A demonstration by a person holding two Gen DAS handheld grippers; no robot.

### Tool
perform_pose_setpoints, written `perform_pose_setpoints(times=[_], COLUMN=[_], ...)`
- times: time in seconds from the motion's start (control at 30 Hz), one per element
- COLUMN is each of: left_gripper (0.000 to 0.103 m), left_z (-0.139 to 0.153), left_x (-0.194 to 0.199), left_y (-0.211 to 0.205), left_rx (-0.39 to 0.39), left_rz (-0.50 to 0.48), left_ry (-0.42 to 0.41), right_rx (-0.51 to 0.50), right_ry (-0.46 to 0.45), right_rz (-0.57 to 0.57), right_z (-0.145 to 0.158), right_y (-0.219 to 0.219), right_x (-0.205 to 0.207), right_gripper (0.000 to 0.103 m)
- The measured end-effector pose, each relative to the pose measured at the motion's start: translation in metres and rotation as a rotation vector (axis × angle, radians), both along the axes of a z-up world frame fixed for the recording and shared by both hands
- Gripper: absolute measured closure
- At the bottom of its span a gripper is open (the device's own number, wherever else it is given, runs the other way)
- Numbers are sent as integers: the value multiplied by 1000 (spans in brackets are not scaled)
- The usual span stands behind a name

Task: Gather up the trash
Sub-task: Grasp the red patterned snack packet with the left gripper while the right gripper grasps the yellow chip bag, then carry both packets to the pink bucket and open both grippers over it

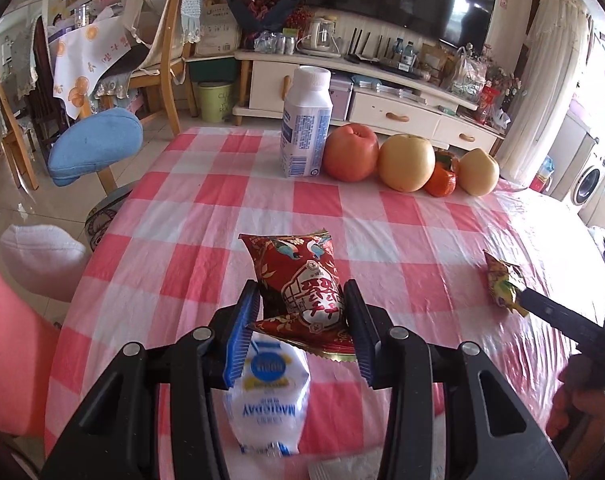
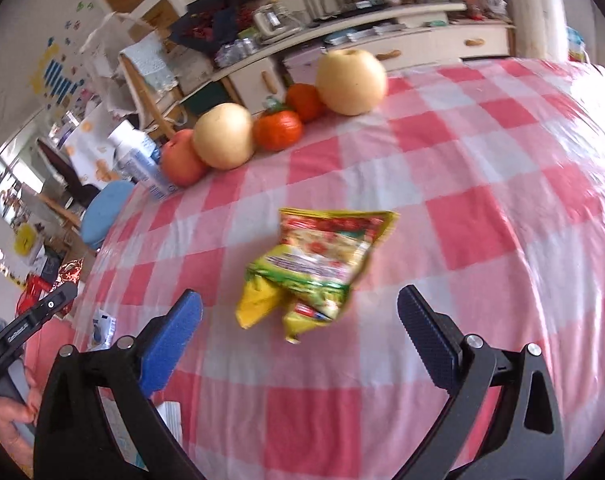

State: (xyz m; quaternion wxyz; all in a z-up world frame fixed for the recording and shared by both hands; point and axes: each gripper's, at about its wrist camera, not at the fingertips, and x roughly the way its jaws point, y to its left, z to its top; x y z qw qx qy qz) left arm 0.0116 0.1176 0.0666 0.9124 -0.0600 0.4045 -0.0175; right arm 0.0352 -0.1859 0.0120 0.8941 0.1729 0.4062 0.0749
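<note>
My left gripper is shut on a red patterned snack wrapper and holds it over the pink checked tablecloth. A white packet with blue print lies under the gripper near the table's front edge. My right gripper is open, its jaws wide apart on either side of a crumpled yellow-green snack wrapper lying on the cloth. That wrapper also shows at the right of the left wrist view, at the tip of the right gripper.
At the far edge stand a white bottle, a red apple, two pears, and oranges. A pink bin sits left of the table, beside a blue stool. White papers lie at the table's left edge.
</note>
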Motion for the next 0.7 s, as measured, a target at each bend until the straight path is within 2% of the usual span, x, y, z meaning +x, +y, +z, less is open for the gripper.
perform_pose_setpoints(times=[0.17,0.27,0.37,0.5,0.7], left_gripper=[58,58,58,58,58], left_z=[2,1,-3,-6,-5], left_x=[-15,-20,-23,-26,-29], left_y=[2,4,6,8,17], left_rx=[-8,-9,-16,-25,-32], left_rz=[16,22,26,29,36], left_ry=[-17,-22,-20,-25,-42], right_rx=[-44,-40,-71,-102,-118], right_ry=[15,41,36,28,8], right_rz=[-11,-21,-22,-5,13], right_z=[-4,-9,-9,-10,-10], right_y=[3,0,3,8,11], right_x=[12,17,18,17,14], right_gripper=[7,24,26,37,45])
